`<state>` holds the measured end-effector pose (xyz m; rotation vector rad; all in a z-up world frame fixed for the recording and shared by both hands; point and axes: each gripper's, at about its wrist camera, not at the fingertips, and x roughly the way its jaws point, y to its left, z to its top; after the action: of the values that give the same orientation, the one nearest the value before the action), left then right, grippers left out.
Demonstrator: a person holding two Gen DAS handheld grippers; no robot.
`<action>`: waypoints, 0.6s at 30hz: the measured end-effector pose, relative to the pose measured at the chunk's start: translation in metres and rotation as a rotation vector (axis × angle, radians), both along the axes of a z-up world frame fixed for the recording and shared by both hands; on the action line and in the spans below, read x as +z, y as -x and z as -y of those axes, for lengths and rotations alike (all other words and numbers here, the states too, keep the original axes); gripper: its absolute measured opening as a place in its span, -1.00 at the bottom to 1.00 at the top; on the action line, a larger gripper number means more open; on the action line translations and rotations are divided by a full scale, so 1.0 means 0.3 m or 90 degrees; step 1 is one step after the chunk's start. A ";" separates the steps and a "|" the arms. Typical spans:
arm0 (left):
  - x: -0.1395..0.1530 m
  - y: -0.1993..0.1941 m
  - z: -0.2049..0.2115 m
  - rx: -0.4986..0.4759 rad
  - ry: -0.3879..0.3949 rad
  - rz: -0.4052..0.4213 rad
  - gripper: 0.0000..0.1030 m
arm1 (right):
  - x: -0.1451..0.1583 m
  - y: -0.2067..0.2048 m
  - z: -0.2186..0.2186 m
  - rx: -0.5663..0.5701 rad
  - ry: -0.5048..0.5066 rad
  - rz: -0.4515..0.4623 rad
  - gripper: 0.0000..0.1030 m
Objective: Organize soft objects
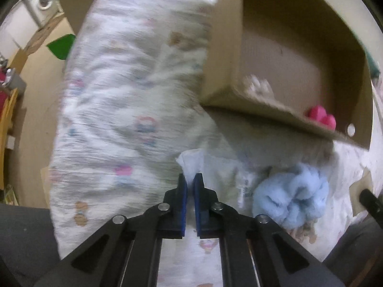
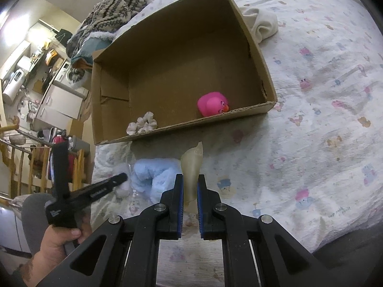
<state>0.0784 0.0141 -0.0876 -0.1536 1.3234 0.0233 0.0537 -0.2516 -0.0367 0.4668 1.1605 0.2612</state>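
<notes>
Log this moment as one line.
left gripper: shut on white tissue | right gripper: shut on translucent soft piece | cardboard box: pink duck, white scrunchie

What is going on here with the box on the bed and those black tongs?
A person is tidying soft things into a cardboard box on the bed. The right gripper pinches a pale, translucent soft piece; the left gripper pinches something white. A pink duck and a whitish fluffy item already sit in the box. A blue fluffy cloth lies outside.

White lettering marks the left tongs handle; too blurred to read.
</notes>
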 end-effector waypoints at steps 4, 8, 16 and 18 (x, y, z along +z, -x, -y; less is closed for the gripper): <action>0.054 0.021 -0.073 0.046 0.024 0.028 -0.90 | 0.006 0.002 -0.003 0.003 0.003 0.006 -0.78; 0.137 0.057 -0.096 0.053 0.053 0.064 -0.90 | 0.013 0.004 0.001 0.002 0.000 0.013 -0.78; 0.284 0.111 -0.071 0.015 0.051 0.139 -0.90 | 0.078 0.022 0.017 0.006 -0.023 0.058 -0.78; 0.321 0.104 -0.057 -0.004 0.045 0.160 -0.90 | 0.109 0.017 0.015 0.013 -0.020 0.074 -0.78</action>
<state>0.0474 0.0311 0.0086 -0.2055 1.0744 -0.0469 0.0486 -0.2560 -0.0039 0.4624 1.0496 0.3209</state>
